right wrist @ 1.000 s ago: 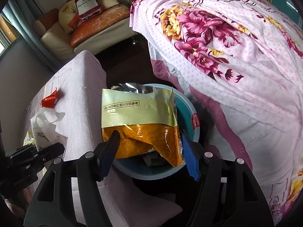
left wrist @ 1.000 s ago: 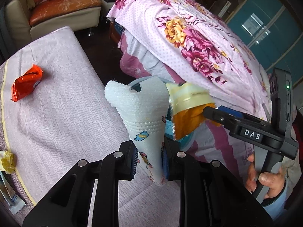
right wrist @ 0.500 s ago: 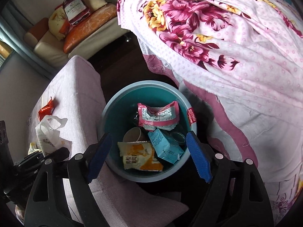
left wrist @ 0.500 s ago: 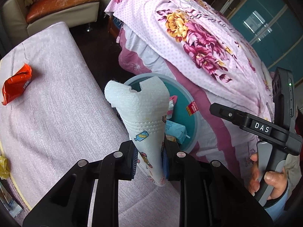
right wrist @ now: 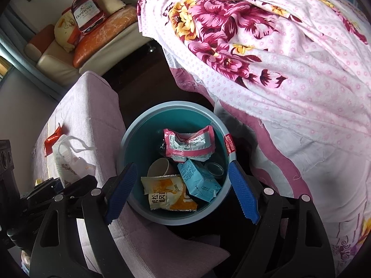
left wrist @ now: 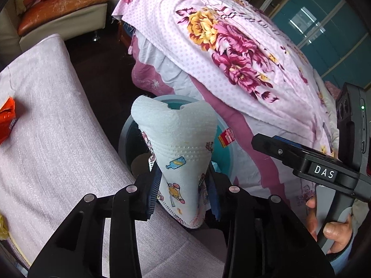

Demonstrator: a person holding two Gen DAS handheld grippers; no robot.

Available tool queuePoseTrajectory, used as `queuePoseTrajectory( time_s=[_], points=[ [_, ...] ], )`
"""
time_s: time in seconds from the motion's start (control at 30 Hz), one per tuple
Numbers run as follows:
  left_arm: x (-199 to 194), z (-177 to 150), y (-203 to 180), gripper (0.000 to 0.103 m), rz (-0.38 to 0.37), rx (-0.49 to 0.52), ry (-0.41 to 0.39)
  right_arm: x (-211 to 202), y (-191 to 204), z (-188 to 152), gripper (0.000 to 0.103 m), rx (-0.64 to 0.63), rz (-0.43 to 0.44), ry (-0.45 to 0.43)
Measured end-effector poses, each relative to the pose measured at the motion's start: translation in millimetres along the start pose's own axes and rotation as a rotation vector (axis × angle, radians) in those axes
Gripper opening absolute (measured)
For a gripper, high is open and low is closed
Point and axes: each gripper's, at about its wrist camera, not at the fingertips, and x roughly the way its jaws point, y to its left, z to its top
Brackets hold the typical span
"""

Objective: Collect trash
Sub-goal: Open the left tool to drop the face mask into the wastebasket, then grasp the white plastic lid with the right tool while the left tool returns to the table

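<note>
The left gripper point(left wrist: 182, 191) is pinching a white printed tissue packet point(left wrist: 178, 148) at lower centre. The right gripper's point(right wrist: 182, 193) fingers are gaping wide, empty, over the round teal plastic bin point(right wrist: 148, 120) of wrappers.

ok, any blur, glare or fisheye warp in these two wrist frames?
Left wrist: sharp, dark vignette corners, tissue hides most of the bin. Right wrist: soft daylight, strong barrel curve on the bedspread, mild sheen on the pink wrapper.
</note>
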Motion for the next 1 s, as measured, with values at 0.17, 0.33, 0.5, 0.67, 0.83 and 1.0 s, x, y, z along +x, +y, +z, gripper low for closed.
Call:
queuePoseTrajectory(
  time_s=[0.17, 0.33, 0.5, 0.67, 0.83, 1.0],
  points=[
    [-2.6, 2.0, 1.2, 0.089, 0.013, -0.019, -0.028, -3.4, -4.5, 1.2, 0.077, 0.011, -0.020, -0.002],
    [-4.7, 2.9, 10.3, 0.090, 0.011, -0.045, -0.020, -2.7, -2.3, 2.3, 0.077, 0.011, -0.022, 0.004],
    [-9.8, -1.9, 17.4, 0.090, 0.014, -0.060, -0.022, -2.4, 4.1, 2.1, 0.077, -0.003, -0.026, 0.009],
    [-18.5, -10.6, 23.6, 0.091, 0.026, -0.065, -0.029, -3.3, 12.8, 0.8, 0.078, -0.017, -0.034, 0.016],
    [-27.3, -22.8, 33.8, 0.091, 0.031, -0.085, -0.030, -4.9, 26.9, -3.8, 0.078, -0.041, -0.034, 0.022],
    [-42.4, -39.0, 47.6, 0.091, 0.043, -0.105, -0.042, -6.9, 46.4, -12.2, 0.078, -0.071, -0.027, 0.028]
  ],
)
